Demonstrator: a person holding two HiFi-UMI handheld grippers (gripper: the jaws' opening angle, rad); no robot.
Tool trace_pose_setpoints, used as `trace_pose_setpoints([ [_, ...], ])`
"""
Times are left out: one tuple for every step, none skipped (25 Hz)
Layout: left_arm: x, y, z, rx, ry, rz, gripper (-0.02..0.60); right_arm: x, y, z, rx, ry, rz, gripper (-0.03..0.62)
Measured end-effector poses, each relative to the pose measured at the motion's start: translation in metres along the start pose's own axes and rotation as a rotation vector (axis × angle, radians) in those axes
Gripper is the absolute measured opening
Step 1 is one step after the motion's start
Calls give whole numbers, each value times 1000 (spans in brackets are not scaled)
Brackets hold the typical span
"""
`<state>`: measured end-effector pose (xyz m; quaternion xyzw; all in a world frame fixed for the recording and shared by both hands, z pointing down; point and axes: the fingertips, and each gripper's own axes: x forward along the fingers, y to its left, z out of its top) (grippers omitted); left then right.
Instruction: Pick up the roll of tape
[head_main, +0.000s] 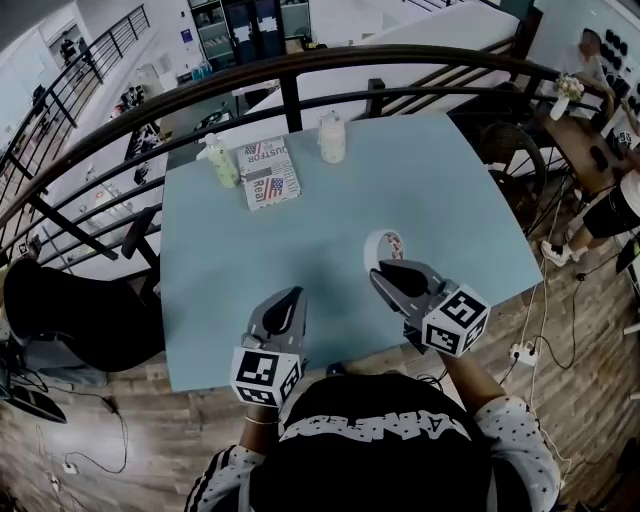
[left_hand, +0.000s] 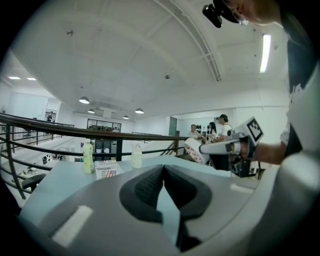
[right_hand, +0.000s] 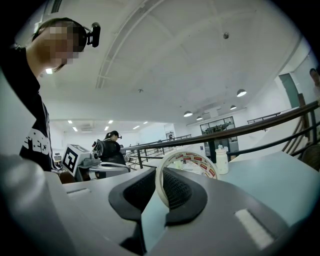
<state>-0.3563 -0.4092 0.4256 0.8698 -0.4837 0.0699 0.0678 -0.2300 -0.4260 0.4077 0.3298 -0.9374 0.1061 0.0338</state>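
Head view: the right gripper (head_main: 392, 272) holds the roll of tape (head_main: 384, 246) upright at the near part of the pale blue tabletop (head_main: 450, 200). The left gripper (head_main: 287, 303) sits apart beside it.

Left gripper view: its fingers (left_hand: 145, 187) are pressed together with nothing between them.

Right gripper view: the fingers (right_hand: 176, 192) pinch only one thin wall of the roll. It could pivot or slip free if jolted.

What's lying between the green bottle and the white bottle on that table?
A printed booklet, flat on the table, seen in the head view.
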Motion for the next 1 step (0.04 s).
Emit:
trace_pose_setpoints([
  [1, 1, 2, 7, -16, 5, 0, -1, 0, 0, 1, 2, 0, 52],
])
